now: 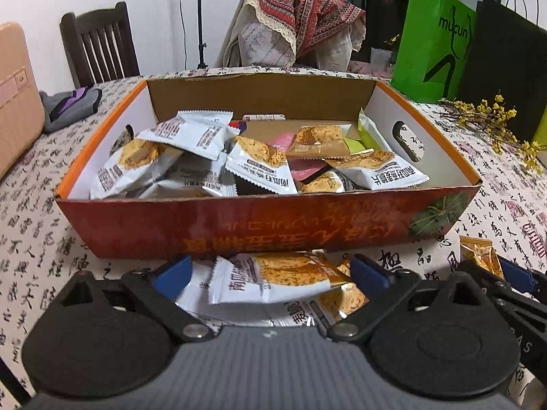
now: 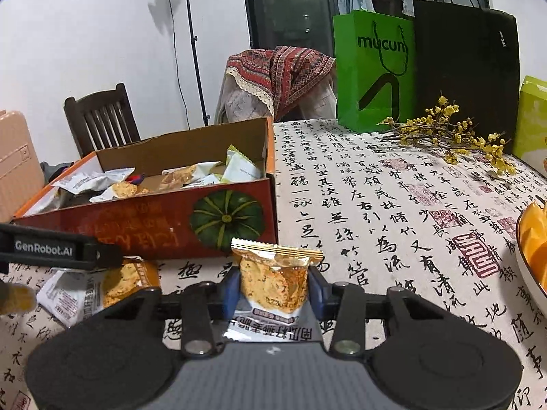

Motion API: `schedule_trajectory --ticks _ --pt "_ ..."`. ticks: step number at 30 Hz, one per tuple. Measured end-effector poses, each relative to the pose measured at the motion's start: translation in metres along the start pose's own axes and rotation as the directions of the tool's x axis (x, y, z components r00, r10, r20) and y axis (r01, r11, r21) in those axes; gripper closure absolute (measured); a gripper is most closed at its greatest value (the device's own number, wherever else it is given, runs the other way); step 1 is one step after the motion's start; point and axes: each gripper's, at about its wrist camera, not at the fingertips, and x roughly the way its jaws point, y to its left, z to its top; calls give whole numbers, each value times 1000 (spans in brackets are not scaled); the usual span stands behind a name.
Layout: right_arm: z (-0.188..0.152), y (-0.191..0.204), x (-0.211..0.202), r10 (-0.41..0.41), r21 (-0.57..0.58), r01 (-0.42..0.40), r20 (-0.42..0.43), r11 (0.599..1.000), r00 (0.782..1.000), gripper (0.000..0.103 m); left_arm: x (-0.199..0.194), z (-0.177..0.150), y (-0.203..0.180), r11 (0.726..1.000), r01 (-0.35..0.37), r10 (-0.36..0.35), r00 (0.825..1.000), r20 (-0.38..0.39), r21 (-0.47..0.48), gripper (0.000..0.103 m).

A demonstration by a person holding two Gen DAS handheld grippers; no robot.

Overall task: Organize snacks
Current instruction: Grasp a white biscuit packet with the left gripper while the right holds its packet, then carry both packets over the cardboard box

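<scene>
- Right wrist view: the right tool [image 2: 273, 290] is clamped on one snack packet [image 2: 275, 273], gold seal up, blue pads pressing its two sides. Held upright and clear of the surface [image 2: 393, 205], likely so it can be carried over the box wall.
- The cardboard box [image 2: 154, 218], pumpkin printed on its front, sits just left of and beyond that packet; open top, no lid in the way.
- Left wrist view: the left tool [image 1: 270, 273] stands wide apart, gripping nothing. Its fingers straddle loose packets [image 1: 273, 276] lying at the foot of the box, seemingly lined up for the next pick.
- Count, loose on the surface: at least two overlapping packets between the left fingers; more beneath, cannot tell.
- Count, in the box: roughly ten packets heaped anyhow, mostly white-and-orange, a few green and pink. Exact number hidden by overlap.
- Count, held: one.
- Judgement: the job is well along; the heap is unsorted, merely gathered.
</scene>
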Motion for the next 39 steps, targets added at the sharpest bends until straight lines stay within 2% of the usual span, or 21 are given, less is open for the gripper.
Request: schedule_trajectory --ticks 1,5,7,16,20,26,31,39 --pt "0 -1 0 1 3 -1 0 1000 1000 63 1 -1 2 1000 18 -19 1000 -8 -8 22" --pt "0 -1 0 4 10 -4 2 1000 1000 63 -2 -4 3 1000 29 -29 1000 6 -7 25" --pt "0 -1 -1 6 12 -6 4 1000 1000 63 -6 -5 3 1000 31 -31 999 18 2 35" --pt "0 -1 -3 11 13 -12 15 1000 1000 63 -27 -16 9 998 48 -49 997 61 27 39" --pt "0 -1 -6 20 14 -20 32 1000 999 63 -45 -20 13 997 65 -67 992 102 30 39" --pt "5 11 -22 36 -23 -35 68 999 997 63 -82 -20 22 994 95 -103 970 221 44 39" --pt "24 24 -43 87 -38 -83 121 996 989 63 -101 -9 25 993 113 -120 945 305 41 39" --pt "74 44 -36 95 -49 -87 180 995 979 63 -96 26 32 993 116 -96 925 368 -33 39"
